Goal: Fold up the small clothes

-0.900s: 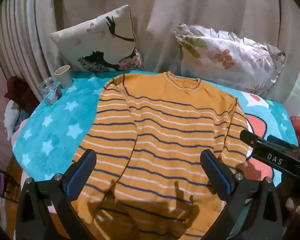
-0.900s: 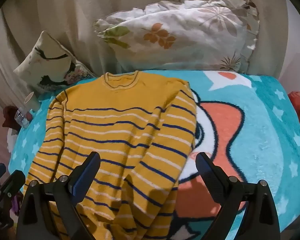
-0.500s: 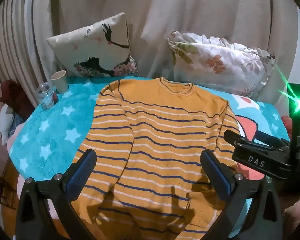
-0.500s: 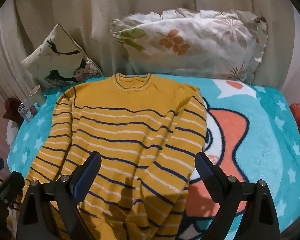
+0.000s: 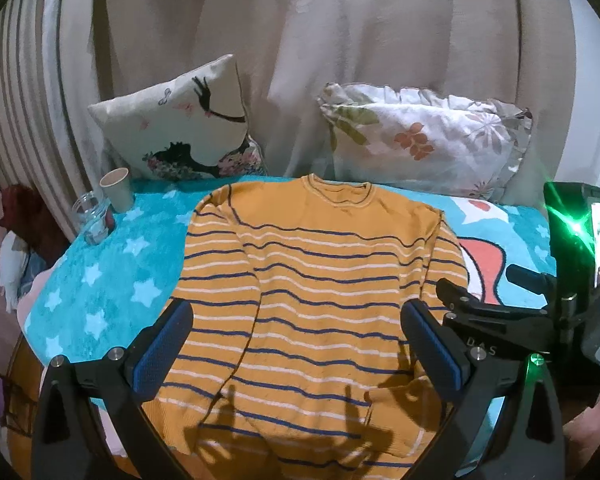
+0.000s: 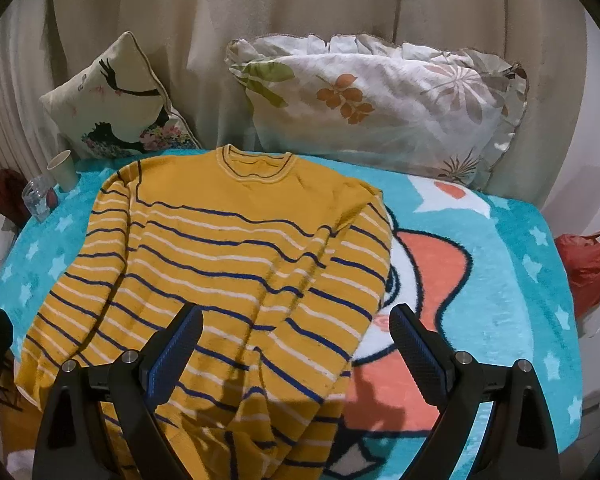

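Sweater [image 5: 312, 292], flat, sleeves folded in

A turquoise star-patterned blanket [image 6: 520, 320] (with an orange and white cartoon print on its right half) covers the surface. A yellow striped sweater [image 6: 228, 264] lies flat on it, sleeves folded inward. At the back rest two pillows [image 6: 376, 100]; a paper cup [image 5: 117, 189] and glass jar [image 5: 92, 219] stand at the far left corner.

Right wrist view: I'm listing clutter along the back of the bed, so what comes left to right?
Glass jar → paper cup → bird cushion → floral pillow → red bag.
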`<state>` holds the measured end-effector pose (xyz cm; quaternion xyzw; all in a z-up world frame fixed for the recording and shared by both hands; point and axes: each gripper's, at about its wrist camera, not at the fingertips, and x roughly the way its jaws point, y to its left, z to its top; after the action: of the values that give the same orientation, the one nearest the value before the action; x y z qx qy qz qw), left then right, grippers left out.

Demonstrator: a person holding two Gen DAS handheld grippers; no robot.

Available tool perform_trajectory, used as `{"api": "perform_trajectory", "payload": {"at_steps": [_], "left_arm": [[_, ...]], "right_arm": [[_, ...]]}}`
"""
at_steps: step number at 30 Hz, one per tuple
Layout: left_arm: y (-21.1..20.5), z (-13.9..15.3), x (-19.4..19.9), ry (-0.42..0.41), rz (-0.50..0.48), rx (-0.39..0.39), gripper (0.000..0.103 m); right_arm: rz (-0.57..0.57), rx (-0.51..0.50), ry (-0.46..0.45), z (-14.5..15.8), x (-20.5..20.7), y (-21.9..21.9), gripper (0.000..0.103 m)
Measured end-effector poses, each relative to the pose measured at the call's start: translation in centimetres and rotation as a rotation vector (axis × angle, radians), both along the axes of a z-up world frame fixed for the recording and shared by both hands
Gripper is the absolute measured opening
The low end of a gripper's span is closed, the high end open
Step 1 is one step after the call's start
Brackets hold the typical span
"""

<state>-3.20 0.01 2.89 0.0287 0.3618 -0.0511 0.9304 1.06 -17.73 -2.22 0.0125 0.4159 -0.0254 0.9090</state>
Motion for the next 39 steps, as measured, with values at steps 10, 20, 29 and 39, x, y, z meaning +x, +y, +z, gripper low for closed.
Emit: {"api": "perform_trajectory", "payload": {"at_steps": [10, 20, 29, 39], "left_arm": [[-0.5, -0.1, -0.4, 0.011, 0.003, 0.006, 0.103], [0.7, -0.4, 0.3, 0.049, 0.052, 0.005, 0.103], [1.5, -1.5, 0.6, 0.094, 0.087, 0.007, 0.103], [0.7, -4.1, 0.3, 0.184, 0.072, 0.001, 0.103]], "right_arm": [[-0.004, -0.008, 0.000, -0.1, -0.3, -0.3, 0.097], [0.008, 0.024, 0.006, -0.8, 0.1, -1.1, 0.096], [-0.047, 0.250, 0.126, -4.5, -0.8, -8.0, 0.057], [0.201, 0.530, 0.229, -7.8, -3.0, -4.8, 0.065]]}}
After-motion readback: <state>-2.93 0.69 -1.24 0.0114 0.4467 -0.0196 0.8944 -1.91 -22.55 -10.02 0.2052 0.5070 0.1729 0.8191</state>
